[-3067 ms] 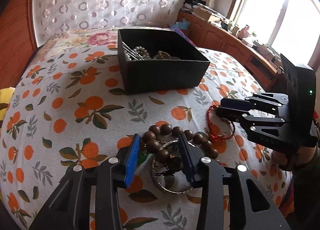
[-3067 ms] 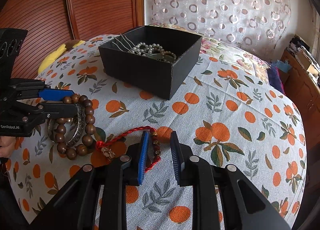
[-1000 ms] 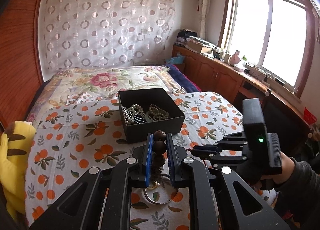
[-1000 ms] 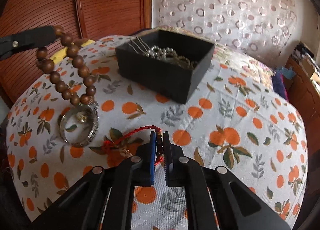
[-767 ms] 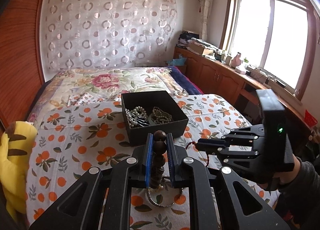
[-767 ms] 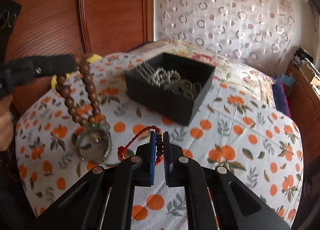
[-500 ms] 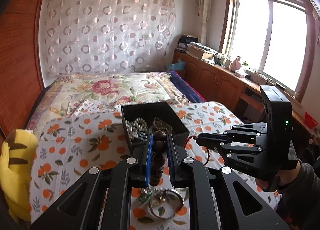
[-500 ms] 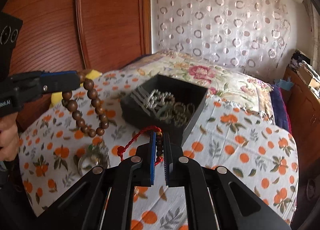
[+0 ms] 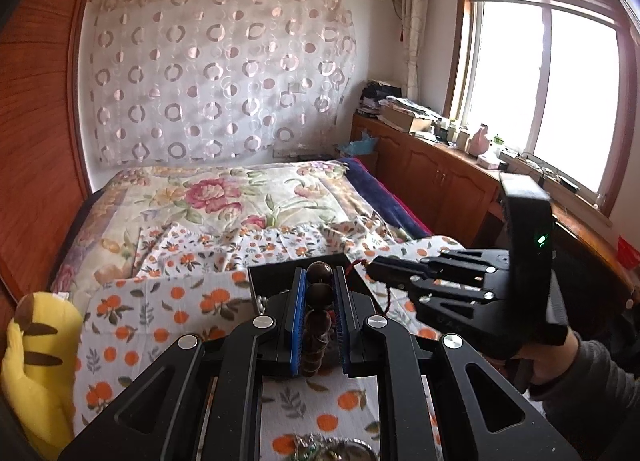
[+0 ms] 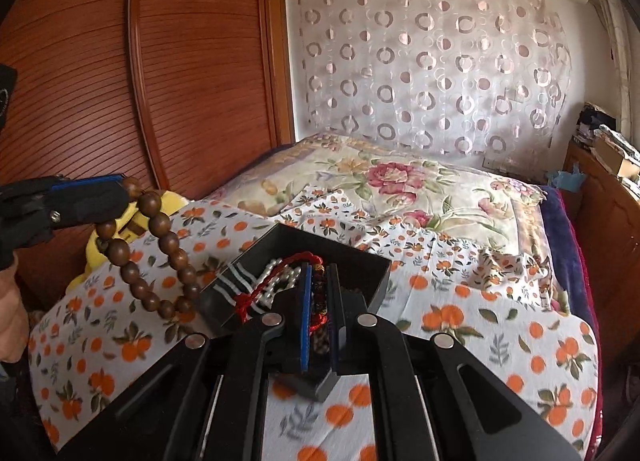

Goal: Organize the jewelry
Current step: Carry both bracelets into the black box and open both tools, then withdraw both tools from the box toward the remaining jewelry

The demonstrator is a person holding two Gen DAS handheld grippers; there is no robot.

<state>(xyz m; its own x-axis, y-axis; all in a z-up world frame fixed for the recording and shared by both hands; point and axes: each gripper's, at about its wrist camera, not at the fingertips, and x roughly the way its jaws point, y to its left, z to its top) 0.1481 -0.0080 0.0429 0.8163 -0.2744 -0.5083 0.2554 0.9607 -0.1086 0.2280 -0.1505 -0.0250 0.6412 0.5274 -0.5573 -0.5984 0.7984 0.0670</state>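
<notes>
The black box [image 10: 372, 269] sat on the orange-print bedspread [image 10: 500, 325] and served as the landmark for everything else. The left gripper [image 9: 320, 281] was closed almost fully on a wooden bead bracelet [image 10: 160, 245], with 3 or so dark beads pinched between its blue pads [image 9: 297, 313]. In the right wrist view the rest of that bracelet hung in a loop to the left of the box, clear of the bedspread, its lowest beads level with the box's near left corner. The right gripper [image 10: 319, 273] was clamped nearly all the way on a red cord bracelet [image 10: 280, 281]; its red string trailed from the jaws over the box's near wall, above the pale pearl strands [image 10: 276, 273] lying inside. In the left wrist view the right gripper [image 9: 374, 267] reached in from the right, its tip at the box's far right corner, held by a hand [image 9: 560, 353] in a grey sleeve. A silver bangle [image 9: 340, 451] lay on the bedspread on the near side of the box, at the bottom edge of that view. A yellow plush toy [image 9: 36, 373] lay well to the left of the box.
</notes>
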